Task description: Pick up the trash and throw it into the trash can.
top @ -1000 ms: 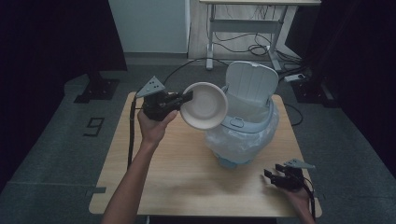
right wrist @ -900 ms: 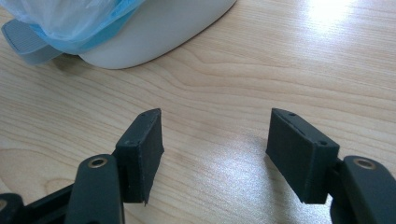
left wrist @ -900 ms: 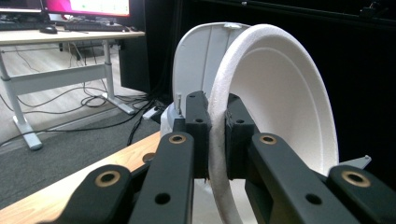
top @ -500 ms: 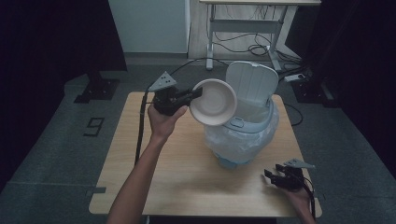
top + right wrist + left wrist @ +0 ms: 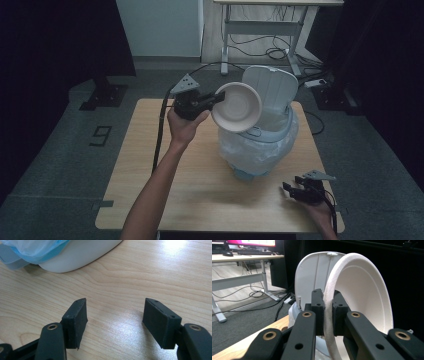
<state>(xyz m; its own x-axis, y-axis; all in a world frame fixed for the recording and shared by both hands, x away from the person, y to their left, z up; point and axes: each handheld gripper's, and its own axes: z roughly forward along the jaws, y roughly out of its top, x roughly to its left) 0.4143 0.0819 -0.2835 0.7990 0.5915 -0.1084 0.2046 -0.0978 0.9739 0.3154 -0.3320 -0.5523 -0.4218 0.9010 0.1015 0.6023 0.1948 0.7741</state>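
The bowl (image 5: 237, 106) is white, round and shallow, with a thick, slightly rough foam-like rim and a smooth inside. It stands on edge in the air, above the bin (image 5: 260, 145), whose white lid (image 5: 272, 87) is raised behind it and which is lined with a clear bag. The left gripper (image 5: 216, 98) is clamped on the bowl's rim, one pad each side. The right gripper (image 5: 289, 189) rests low at the tabletop (image 5: 150, 190) edge, jaws apart, holding nothing.

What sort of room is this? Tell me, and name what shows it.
Probably an office or lab set up for recording. A desk with a monitor and keyboard stands behind, loose cables lie on grey carpet, and black curtains surround the wooden table.
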